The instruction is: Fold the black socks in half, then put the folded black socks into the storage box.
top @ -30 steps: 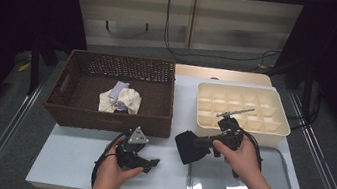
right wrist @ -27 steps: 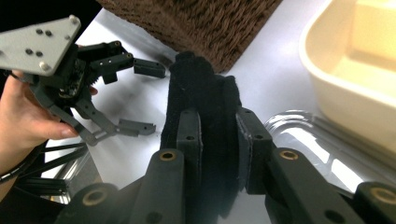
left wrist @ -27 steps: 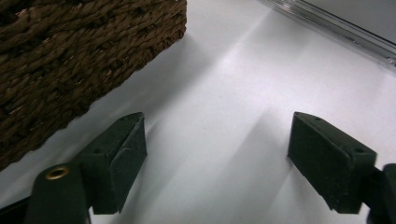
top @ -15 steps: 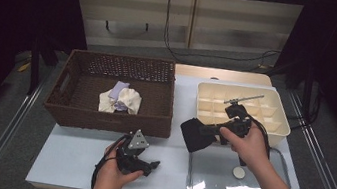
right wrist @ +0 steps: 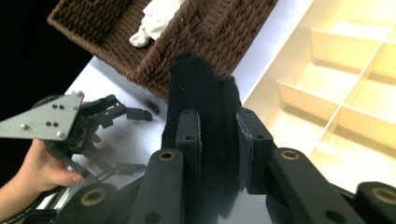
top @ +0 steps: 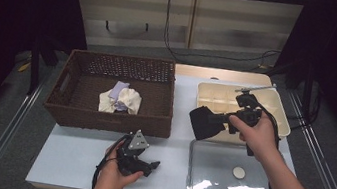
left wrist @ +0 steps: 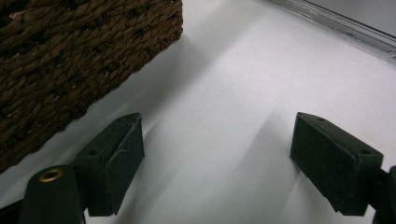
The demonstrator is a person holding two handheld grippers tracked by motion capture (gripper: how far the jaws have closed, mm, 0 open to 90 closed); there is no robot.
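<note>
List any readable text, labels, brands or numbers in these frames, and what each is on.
None. No print shows on the basket, divided box, clear tray, the black cloth in the right gripper, or the left gripper.

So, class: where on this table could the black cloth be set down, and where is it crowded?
Free patches: the white table in front of the basket, left of the left gripper; most of the clear tray, apart from a small disc; the divided box's empty compartments. Crowded: the basket's middle, where crumpled cloths lie.
</note>
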